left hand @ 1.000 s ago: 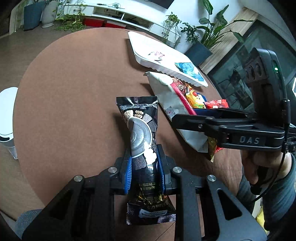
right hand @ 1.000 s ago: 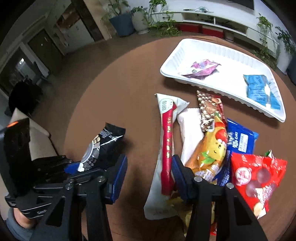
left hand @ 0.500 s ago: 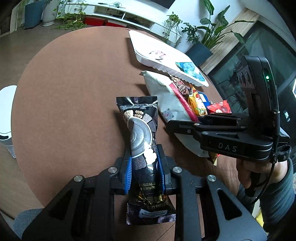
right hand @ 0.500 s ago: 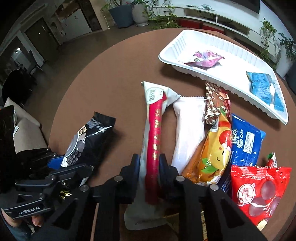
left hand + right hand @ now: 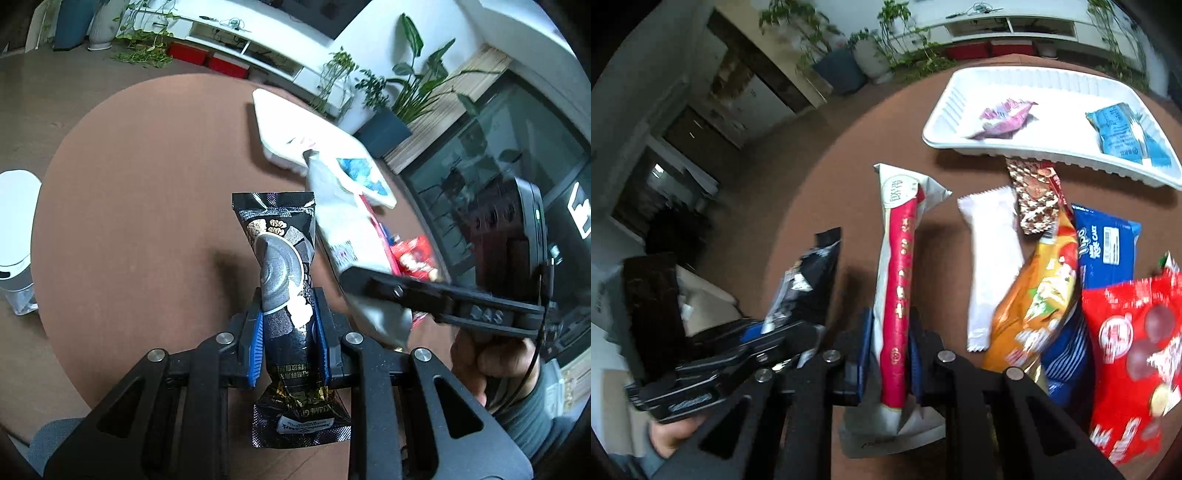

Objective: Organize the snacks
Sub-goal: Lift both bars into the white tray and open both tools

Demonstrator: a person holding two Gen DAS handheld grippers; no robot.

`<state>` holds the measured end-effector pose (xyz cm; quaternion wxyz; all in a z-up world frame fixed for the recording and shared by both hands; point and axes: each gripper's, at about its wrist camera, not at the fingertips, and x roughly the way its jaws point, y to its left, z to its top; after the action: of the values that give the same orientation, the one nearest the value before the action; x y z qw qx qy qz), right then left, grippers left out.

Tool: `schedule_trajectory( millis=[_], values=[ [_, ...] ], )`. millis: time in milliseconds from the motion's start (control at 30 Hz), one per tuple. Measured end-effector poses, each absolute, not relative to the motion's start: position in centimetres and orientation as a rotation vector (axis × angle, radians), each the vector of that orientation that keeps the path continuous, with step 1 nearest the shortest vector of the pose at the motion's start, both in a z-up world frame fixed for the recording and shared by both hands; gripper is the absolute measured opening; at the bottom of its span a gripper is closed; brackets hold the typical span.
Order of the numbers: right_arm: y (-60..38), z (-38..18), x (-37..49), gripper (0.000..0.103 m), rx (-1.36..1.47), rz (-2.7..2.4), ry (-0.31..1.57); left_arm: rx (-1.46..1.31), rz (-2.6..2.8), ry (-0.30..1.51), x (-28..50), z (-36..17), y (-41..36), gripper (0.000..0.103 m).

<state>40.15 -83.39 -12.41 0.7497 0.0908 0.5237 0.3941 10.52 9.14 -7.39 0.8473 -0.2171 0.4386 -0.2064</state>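
Red-and-white snack stick (image 5: 899, 284) now pinched between the blue pads of the right hand-held gripper (image 5: 886, 350), lifted a bit and tilting toward the white tray (image 5: 964, 110). A second back, that gripper was wide open over the pile; half a second back, already squeezed on the stick while flat on the desk (image 5: 849, 166). So: grab done, carry just starting, going by the blur.

Black snack packet (image 5: 284, 273) clamped in the left hand-held gripper (image 5: 288, 332), same spot and same grip as a second ago, sticking out over the brown desk, not in the tray yet.

Tray holding a purple wrapper (image 5: 1004, 118) and a blue packet (image 5: 1123, 133) so far. Left on the desk just beside it: plain white bar (image 5: 993, 258), brown checkered bar (image 5: 1034, 199), orange pouch (image 5: 1038, 295), blue cake pack (image 5: 1104, 247), red candy bag (image 5: 1134, 354).

Probably both held snacks headed for the tray next. Plenty of room in the middle. Floppy long stick, so might droop or snag the tray rim on the way in.
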Motion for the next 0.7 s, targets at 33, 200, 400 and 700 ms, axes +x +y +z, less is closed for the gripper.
schedule_trajectory(
  millis=[33, 200, 400, 700],
  values=[
    [-83.8, -12.0, 39.9, 0.019, 0.238, 0.882, 1.136, -0.471, -0.445, 0.916, 10.6, -7.0, 9.2, 0.021],
    [-86.0, -11.2, 39.8, 0.019, 0.423, 0.942, 1.107, -0.493, -0.484, 0.896, 11.0, -6.0, 9.0, 0.021],
    [-88.5, -9.3, 40.3, 0.019, 0.465, 0.902, 1.054, -0.478, -0.492, 0.894, 11.9, -5.4, 8.4, 0.021],
    [-96.1, -7.0, 43.0, 0.019, 0.474, 0.748, 0.974, -0.413, -0.489, 0.851, 15.6, -1.7, 7.9, 0.021]
  ],
)
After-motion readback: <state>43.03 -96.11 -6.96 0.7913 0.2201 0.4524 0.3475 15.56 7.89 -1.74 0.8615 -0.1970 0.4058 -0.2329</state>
